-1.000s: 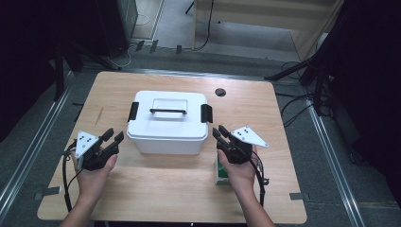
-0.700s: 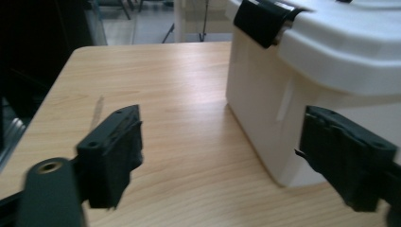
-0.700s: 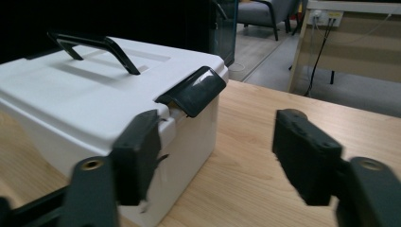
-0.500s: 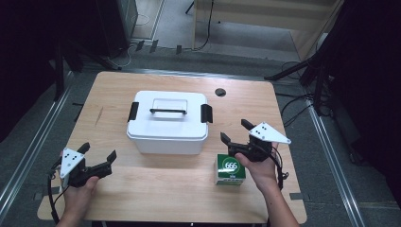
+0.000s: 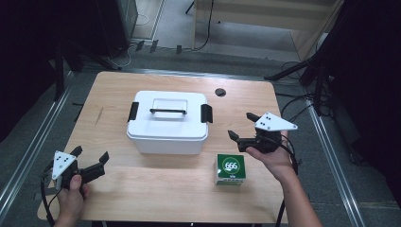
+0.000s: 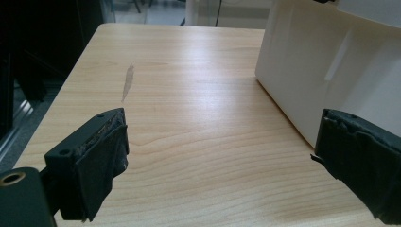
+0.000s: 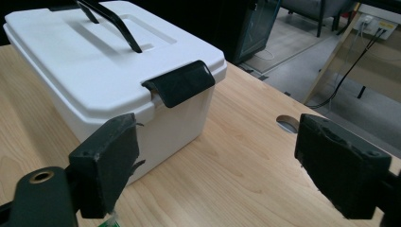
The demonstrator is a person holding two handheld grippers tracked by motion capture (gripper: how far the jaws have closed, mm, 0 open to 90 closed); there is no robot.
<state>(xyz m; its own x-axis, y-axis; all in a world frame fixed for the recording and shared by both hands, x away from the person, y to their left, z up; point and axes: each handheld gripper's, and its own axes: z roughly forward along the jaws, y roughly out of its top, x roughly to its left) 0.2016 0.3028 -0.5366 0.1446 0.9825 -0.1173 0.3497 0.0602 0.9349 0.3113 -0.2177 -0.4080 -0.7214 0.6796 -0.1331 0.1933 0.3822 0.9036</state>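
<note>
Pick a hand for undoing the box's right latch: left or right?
Right. The right gripper hangs open just beside the right latch, which sits close ahead of its fingers in the right gripper view. The left gripper is at the table's near left corner, beyond the box.

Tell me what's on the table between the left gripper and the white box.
Nothing: in the high view, bare wood separates the left gripper from the white box.
</note>
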